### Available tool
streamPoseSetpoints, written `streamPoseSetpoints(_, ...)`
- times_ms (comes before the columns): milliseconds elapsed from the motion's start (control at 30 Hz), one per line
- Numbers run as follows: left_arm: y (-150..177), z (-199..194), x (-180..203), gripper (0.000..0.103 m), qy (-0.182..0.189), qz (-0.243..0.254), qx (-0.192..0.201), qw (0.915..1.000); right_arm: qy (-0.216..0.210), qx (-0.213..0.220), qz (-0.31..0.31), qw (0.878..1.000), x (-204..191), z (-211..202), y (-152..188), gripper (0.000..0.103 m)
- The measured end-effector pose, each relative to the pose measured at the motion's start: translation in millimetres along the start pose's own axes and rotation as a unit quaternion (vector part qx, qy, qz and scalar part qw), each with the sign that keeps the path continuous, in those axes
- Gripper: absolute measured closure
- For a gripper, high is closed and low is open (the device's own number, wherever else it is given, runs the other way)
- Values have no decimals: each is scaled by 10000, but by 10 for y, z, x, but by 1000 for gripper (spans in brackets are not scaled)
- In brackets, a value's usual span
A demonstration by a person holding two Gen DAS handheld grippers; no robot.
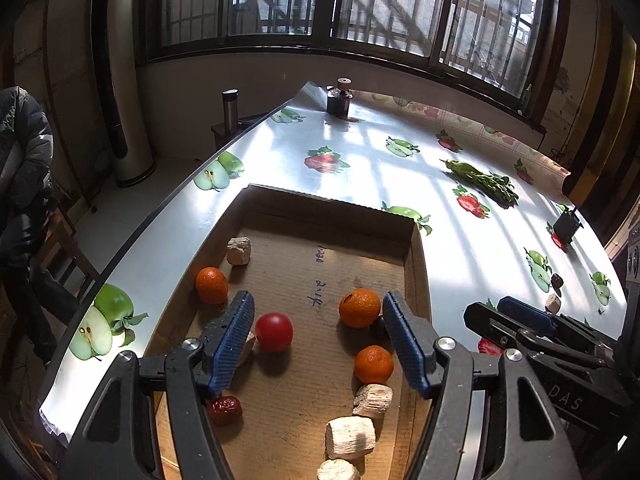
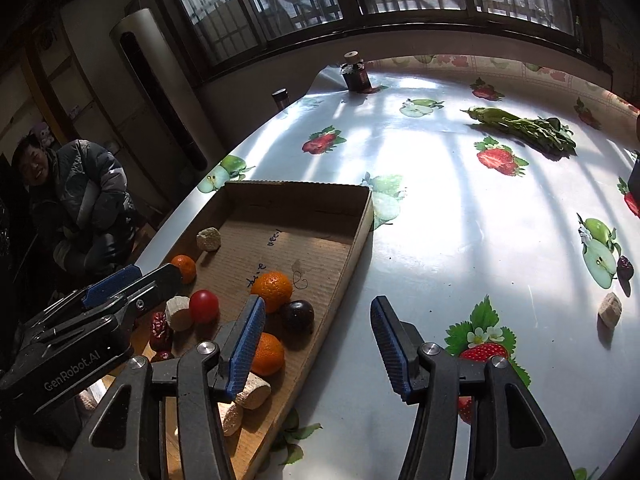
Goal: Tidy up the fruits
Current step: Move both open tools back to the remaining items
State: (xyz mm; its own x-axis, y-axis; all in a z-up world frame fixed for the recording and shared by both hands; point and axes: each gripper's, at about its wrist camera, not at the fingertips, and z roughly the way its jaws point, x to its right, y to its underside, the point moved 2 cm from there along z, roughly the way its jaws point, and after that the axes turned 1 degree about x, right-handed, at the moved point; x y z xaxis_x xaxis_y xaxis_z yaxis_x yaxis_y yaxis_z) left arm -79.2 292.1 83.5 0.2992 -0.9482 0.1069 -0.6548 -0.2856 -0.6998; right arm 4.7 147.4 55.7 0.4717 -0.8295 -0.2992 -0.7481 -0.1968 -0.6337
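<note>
Left gripper (image 1: 318,312) spread wide above cardboard tray (image 1: 416,256)

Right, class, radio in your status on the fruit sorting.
Left gripper open over box. Right gripper open, empty. Date still on table. Path clear.

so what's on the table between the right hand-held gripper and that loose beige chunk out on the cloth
Nothing loose: right wrist view shows only cloth with a printed strawberry between right hand-held gripper and beige chunk.

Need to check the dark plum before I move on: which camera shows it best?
The right wrist view: the dark plum sits in full sight in the cardboard tray, beside an orange. In the left wrist view only a sliver shows behind the fingers.
</note>
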Motion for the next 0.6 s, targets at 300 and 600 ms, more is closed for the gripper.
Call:
streamPoseSetpoints(300, 75, 25, 918, 36, 594, 655, -177, 9959, 977, 423, 587, 9926, 1261, -717, -11, 44)
streamPoseSetpoints(600, 309, 422, 2225, 36, 1460, 1736, -337, 9734, 1818, 258, 1275, 9747, 2540, -871, 74, 44)
